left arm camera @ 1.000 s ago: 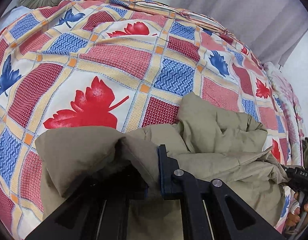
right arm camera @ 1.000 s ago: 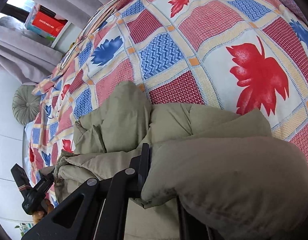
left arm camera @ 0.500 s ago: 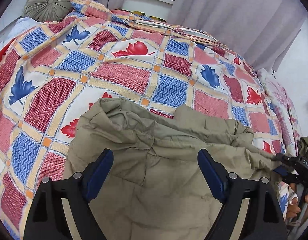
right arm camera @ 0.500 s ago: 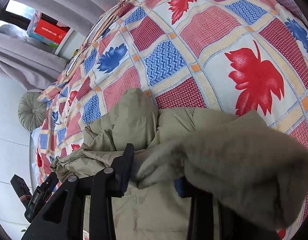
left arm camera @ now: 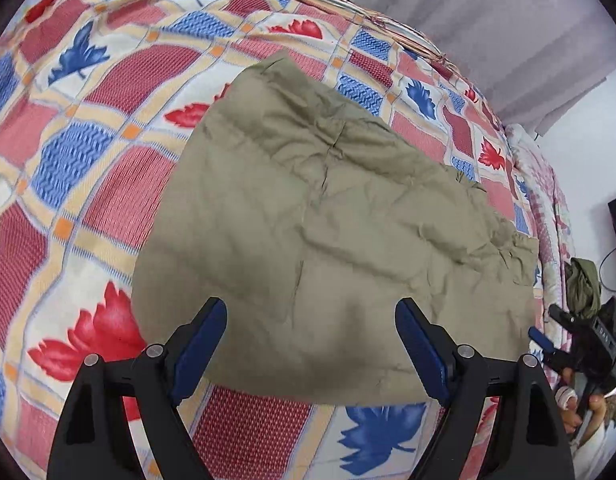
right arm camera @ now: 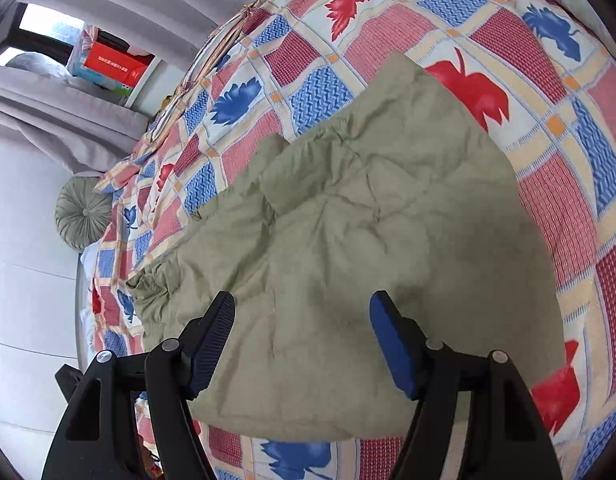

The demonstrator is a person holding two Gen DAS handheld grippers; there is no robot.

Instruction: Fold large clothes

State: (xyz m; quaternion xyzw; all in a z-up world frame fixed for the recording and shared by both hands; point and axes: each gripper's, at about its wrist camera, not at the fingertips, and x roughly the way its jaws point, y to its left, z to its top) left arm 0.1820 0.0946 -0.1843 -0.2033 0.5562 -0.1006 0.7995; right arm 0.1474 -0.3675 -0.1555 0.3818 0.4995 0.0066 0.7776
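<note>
Both the left gripper [left arm camera: 311, 344] and right gripper [right arm camera: 302, 338] have let go of the khaki padded garment [left arm camera: 327, 224], fingers now spread wide above it, leaving it folded flat on the bed [left arm camera: 108, 92].

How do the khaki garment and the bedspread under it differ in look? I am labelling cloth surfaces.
The khaki garment is plain olive-tan; the bedspread is checked red and blue with leaf prints. The garment is puffy and creased; the bedspread lies spread out flatter. Both are cloth, and neither is gripped.
</note>
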